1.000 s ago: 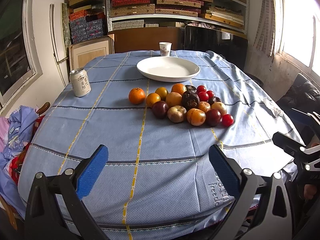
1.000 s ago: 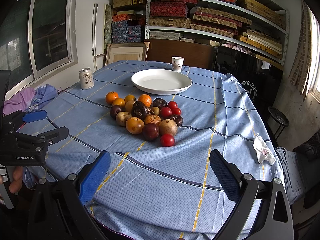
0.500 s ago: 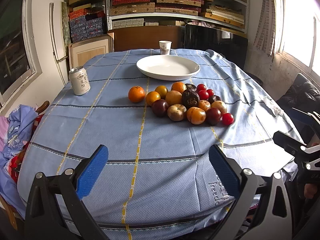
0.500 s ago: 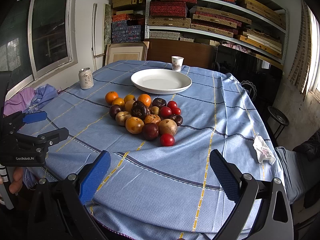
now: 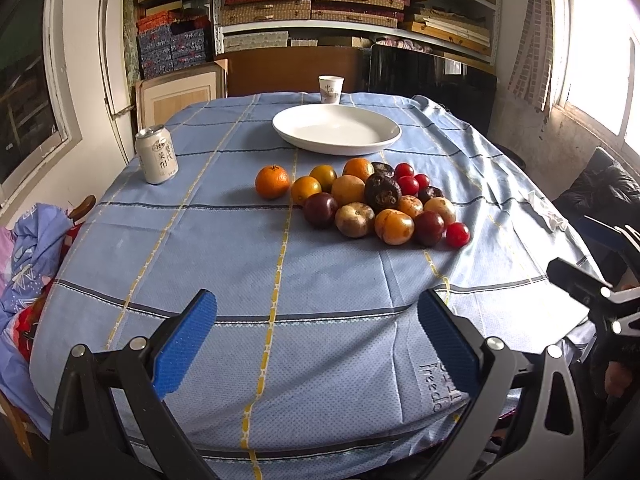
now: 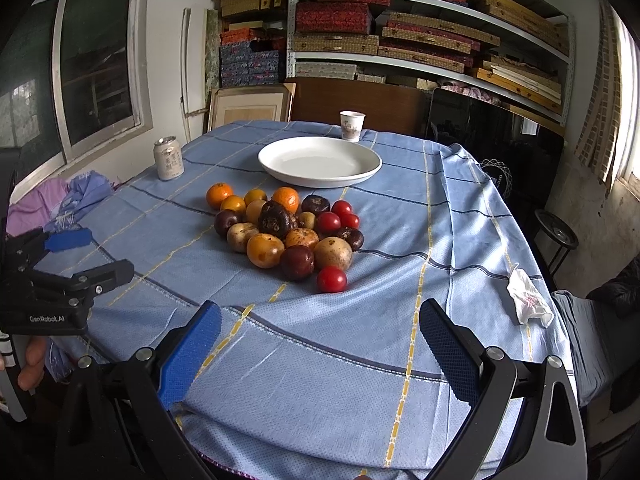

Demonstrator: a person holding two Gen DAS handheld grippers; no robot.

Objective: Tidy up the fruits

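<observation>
A blue checked tablecloth is seen below stacked shelves. From the left, a can, then the fruit pile, heaped just before the empty white plate. The left gripper and right gripper are held empty, fingers spread wide. The round, smooth fruits are judged light and likely to roll; each is best clasped gently across its middle.

Daylight from the right-hand window blows out to white glare; fruit pile sharp, soft shadows leftward; strong fisheye bending, dark vignetted corners.
</observation>
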